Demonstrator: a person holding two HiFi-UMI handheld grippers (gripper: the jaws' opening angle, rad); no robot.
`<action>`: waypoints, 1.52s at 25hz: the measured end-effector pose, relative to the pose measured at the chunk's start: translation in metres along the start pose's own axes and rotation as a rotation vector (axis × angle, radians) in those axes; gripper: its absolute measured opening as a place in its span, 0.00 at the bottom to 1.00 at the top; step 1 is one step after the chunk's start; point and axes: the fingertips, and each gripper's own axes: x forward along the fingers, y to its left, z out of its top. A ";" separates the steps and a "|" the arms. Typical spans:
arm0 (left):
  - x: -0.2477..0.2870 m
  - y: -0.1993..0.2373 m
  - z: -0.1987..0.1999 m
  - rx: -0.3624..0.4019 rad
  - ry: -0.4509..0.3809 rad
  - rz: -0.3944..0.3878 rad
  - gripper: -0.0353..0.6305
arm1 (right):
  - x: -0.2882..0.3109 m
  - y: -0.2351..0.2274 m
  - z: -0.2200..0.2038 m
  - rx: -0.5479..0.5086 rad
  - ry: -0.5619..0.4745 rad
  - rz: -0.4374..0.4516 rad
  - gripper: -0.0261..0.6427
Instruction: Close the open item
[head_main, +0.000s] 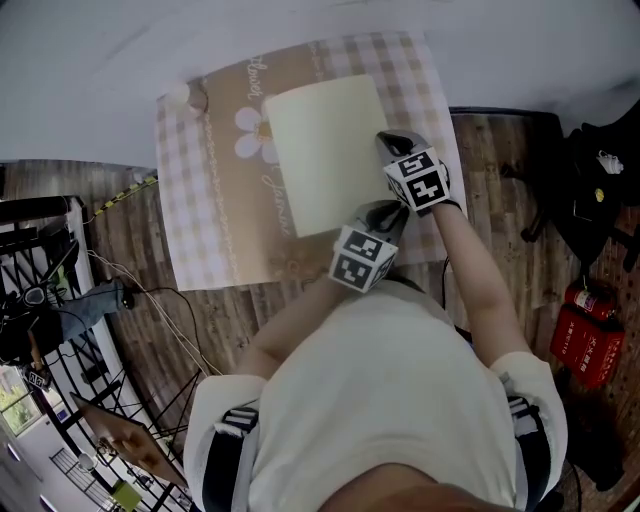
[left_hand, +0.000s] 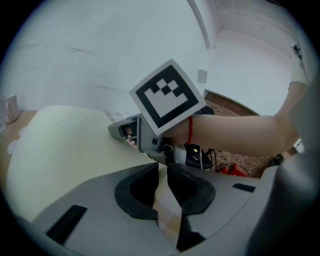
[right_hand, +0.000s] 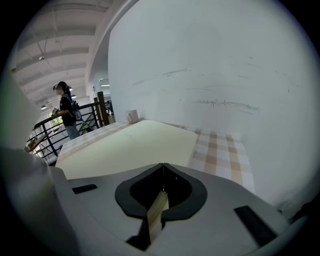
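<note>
A large cream closed book (head_main: 325, 150) lies flat on the checked tablecloth (head_main: 200, 220). My left gripper (head_main: 385, 213) sits at the book's near right corner; in the left gripper view its jaws (left_hand: 162, 166) stand a little apart with only cloth showing between them. The book (left_hand: 60, 145) spreads to their left. My right gripper (head_main: 392, 140) rests at the book's right edge, and it also shows in the left gripper view (left_hand: 125, 131). In the right gripper view its fingertips (right_hand: 163, 166) meet, with the book (right_hand: 135, 145) just beyond.
A small white cup (head_main: 180, 95) stands at the table's far left corner. Red fire extinguishers (head_main: 590, 340) sit on the floor to the right, a black rack (head_main: 40, 260) to the left. A white wall runs behind the table. A person (right_hand: 65, 107) stands by a railing far off.
</note>
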 end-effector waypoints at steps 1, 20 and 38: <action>0.000 -0.001 0.000 0.007 -0.001 0.000 0.13 | 0.000 0.000 0.000 -0.002 0.005 -0.002 0.04; -0.099 0.049 -0.016 -0.141 -0.179 0.342 0.08 | -0.052 0.062 -0.004 -0.019 -0.063 0.015 0.04; -0.221 0.030 -0.034 -0.204 -0.359 0.442 0.08 | -0.180 0.190 0.006 0.063 -0.334 0.125 0.04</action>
